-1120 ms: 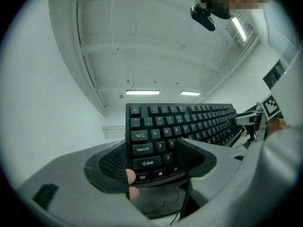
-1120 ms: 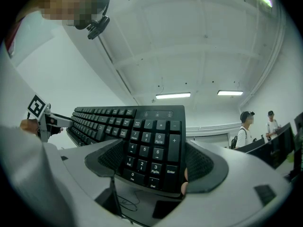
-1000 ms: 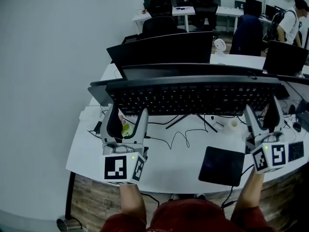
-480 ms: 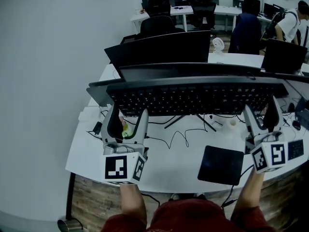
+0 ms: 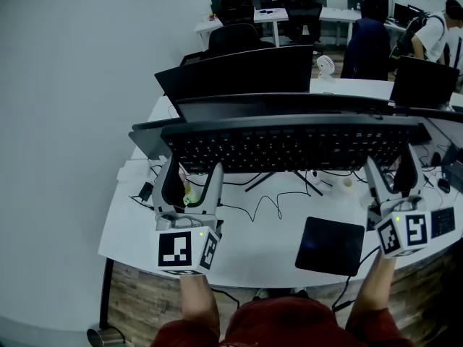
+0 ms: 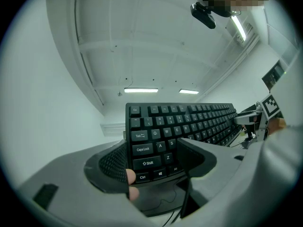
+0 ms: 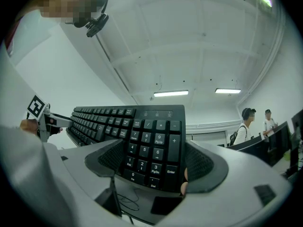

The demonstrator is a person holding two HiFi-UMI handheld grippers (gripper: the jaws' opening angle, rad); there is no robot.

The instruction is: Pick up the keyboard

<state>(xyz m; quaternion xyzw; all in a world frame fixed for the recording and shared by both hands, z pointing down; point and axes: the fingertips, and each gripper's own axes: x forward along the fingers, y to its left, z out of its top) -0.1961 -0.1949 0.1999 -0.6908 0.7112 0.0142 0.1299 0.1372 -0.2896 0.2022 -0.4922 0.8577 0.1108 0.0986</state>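
Observation:
A black full-size keyboard (image 5: 289, 147) hangs level in the air above the white desk (image 5: 246, 248), keys facing me. My left gripper (image 5: 192, 166) is shut on its left end, and in the left gripper view the keyboard (image 6: 180, 126) sits between the jaws of that gripper (image 6: 154, 162) at the Shift and Ctrl keys. My right gripper (image 5: 391, 166) is shut on the right end, and in the right gripper view the keyboard (image 7: 151, 141) is clamped at the number pad by that gripper (image 7: 155, 164). A fingertip shows beside a pad in each gripper view.
Dark monitors (image 5: 239, 71) stand behind the keyboard. A black mouse pad (image 5: 330, 246) lies on the desk at the near right, and loose cables (image 5: 268, 204) trail under the keyboard. Another screen (image 5: 427, 85) stands at the right. People (image 5: 434, 35) stand at the far desks.
Hardly anything: the keyboard stays aloft between both grippers, and only the view has shifted slightly.

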